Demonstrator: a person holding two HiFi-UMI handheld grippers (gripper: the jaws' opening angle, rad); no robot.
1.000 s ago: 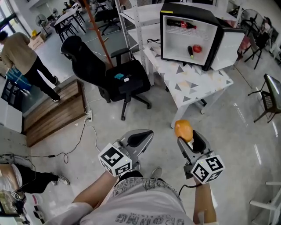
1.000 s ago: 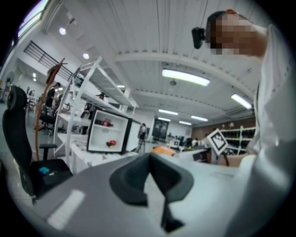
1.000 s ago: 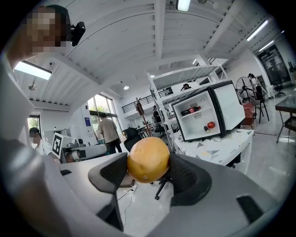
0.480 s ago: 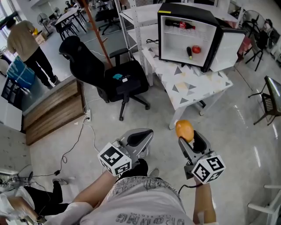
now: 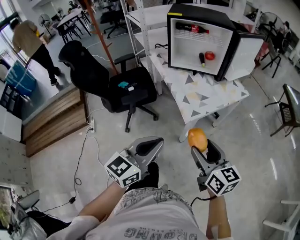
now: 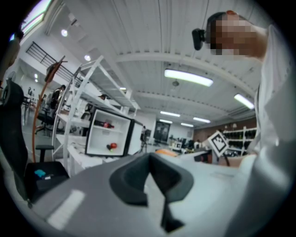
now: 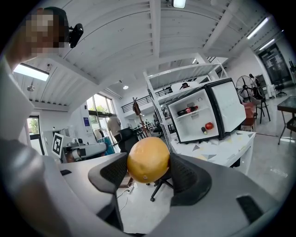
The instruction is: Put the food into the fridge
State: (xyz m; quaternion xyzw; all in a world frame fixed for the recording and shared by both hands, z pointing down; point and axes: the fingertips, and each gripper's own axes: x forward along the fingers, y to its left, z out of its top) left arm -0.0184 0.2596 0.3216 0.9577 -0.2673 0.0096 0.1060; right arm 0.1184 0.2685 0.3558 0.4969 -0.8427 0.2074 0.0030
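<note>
In the head view, the right hand-held gripper is in the lower right of the frame. It pinches a round orange at its tip. The left hand-held gripper is just left of it, in the lower middle. The fridge sits far off in the upper right, on a white counter with grey triangles. Its door is open. Inside are a bottle on the top shelf and a red round thing lower down. A black chair stands to the left of the counter.

In the left gripper view, the jaws are pressed together with nothing between them. The fridge looks small, in the left middle of the frame.

In the right gripper view, the two jaws squeeze the orange from both sides, in the middle of the frame. The open fridge is in the right middle, well apart from the orange.
</note>
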